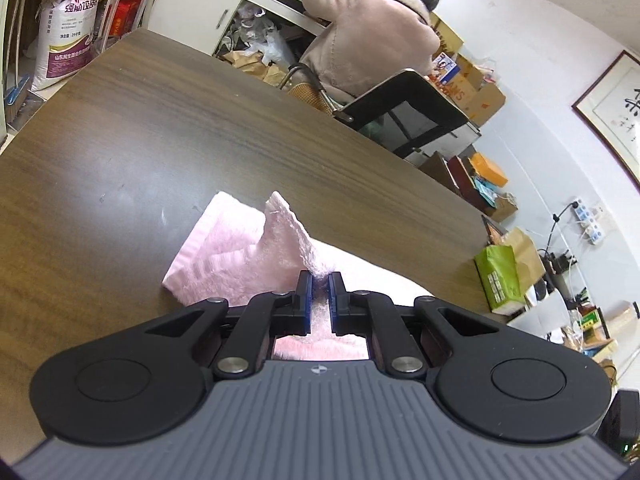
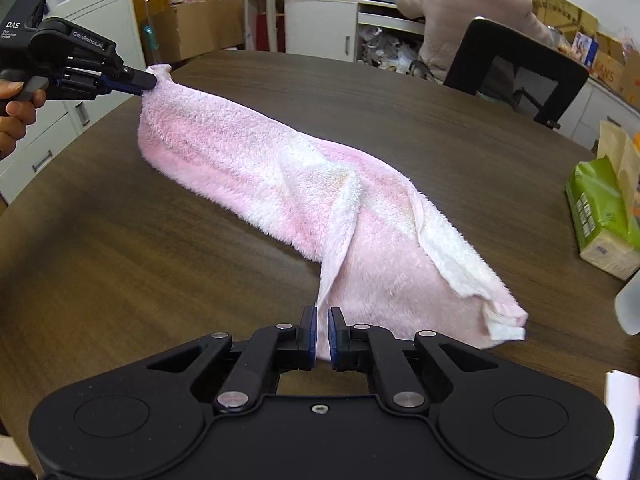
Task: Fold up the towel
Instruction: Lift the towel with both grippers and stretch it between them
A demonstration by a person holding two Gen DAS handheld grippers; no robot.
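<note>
A pink and white fluffy towel (image 2: 288, 184) is stretched above the brown wooden table (image 2: 120, 248), sagging in the middle, its right end bunched near the table. My right gripper (image 2: 322, 320) is shut on the towel's near edge. My left gripper (image 2: 150, 80) shows at the upper left of the right wrist view, shut on the far corner and holding it up. In the left wrist view the left gripper (image 1: 320, 280) pinches the towel (image 1: 240, 248), whose lower part lies on the table (image 1: 160, 128).
A green tissue pack (image 2: 600, 212) and a paper bag stand at the table's right edge. A person in a beige coat (image 2: 460, 4) sits on a black chair (image 2: 516, 68) beyond the table. Boxes and cabinets line the walls.
</note>
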